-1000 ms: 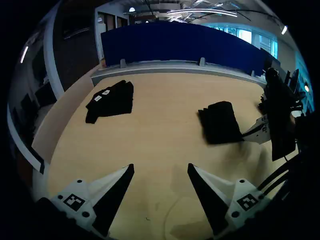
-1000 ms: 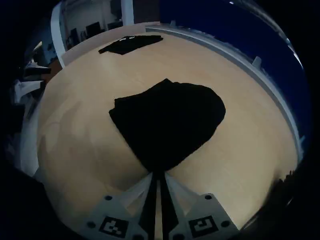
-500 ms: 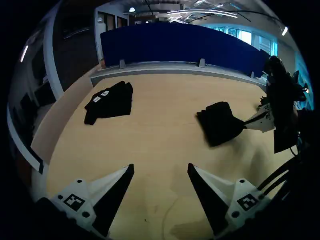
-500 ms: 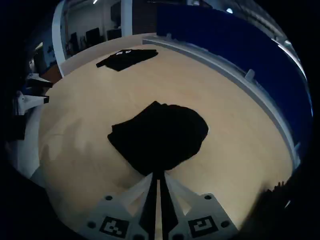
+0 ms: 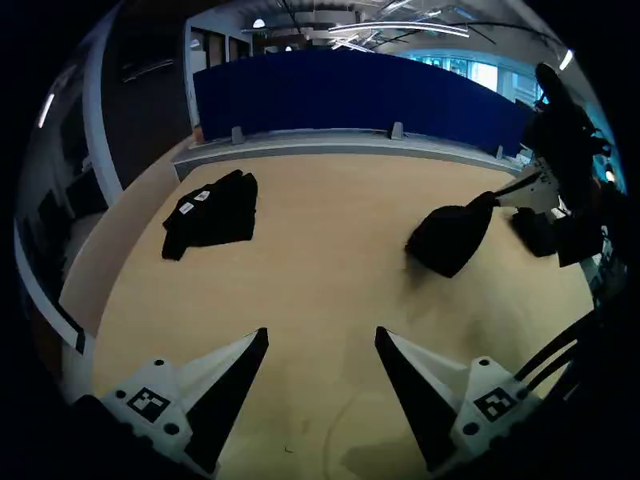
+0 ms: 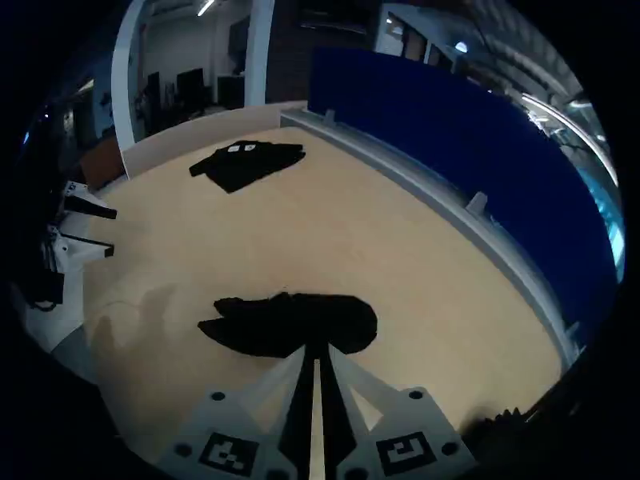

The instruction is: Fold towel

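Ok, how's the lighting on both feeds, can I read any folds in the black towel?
Left gripper view: even light, towel a flat black shape with a soft shadow on the table, fisheye bowing the blue partition. Right gripper view: dimmer, no folds readable in the towel pinched by the right tool.

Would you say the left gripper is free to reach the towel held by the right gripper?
Probably yes: the left gripper is open, and bare table lies between it and the towel, which the right gripper holds up.
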`<state>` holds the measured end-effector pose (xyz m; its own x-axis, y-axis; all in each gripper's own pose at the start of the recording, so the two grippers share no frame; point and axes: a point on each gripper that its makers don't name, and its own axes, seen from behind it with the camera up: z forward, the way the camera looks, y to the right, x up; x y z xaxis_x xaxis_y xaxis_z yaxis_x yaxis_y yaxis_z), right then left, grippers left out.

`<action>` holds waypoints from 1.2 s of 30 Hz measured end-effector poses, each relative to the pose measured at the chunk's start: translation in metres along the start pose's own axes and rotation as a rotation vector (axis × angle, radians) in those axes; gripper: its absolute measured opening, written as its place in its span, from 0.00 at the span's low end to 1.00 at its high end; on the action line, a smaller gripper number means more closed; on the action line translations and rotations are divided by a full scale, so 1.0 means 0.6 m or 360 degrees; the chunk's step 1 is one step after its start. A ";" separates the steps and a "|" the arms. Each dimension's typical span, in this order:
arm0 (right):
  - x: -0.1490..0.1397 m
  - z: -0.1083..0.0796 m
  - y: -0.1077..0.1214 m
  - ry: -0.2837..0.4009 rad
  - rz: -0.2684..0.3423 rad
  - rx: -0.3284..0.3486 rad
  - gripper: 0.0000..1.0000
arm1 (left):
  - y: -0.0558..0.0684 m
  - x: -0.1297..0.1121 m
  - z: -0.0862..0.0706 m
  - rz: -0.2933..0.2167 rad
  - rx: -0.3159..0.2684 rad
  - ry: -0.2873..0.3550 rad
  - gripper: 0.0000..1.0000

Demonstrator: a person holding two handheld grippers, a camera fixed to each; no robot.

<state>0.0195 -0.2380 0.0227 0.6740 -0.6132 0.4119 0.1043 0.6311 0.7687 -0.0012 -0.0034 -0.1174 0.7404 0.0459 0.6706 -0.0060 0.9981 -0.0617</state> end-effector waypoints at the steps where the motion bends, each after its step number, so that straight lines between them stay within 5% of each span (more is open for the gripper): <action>1: 0.008 -0.007 0.005 0.0012 -0.0004 -0.0006 0.05 | 0.000 0.001 0.000 0.0001 -0.0002 0.0003 1.00; 12: 0.056 -0.069 0.060 0.0084 -0.0016 -0.0078 0.05 | 0.012 0.016 0.001 0.0011 -0.0024 0.0027 1.00; 26: 0.039 -0.119 0.154 0.0089 0.0048 -0.0189 0.05 | 0.031 0.029 0.004 0.0055 -0.0044 0.0034 1.00; 36: 0.006 -0.164 0.256 0.0049 0.0073 -0.0297 0.04 | 0.042 0.035 0.011 0.0083 -0.0048 0.0027 1.00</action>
<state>0.1098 -0.0966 0.0941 0.7031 -0.5686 0.4270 0.2049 0.7370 0.6440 0.0098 0.0232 -0.0998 0.7507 0.0972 0.6535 -0.0249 0.9926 -0.1190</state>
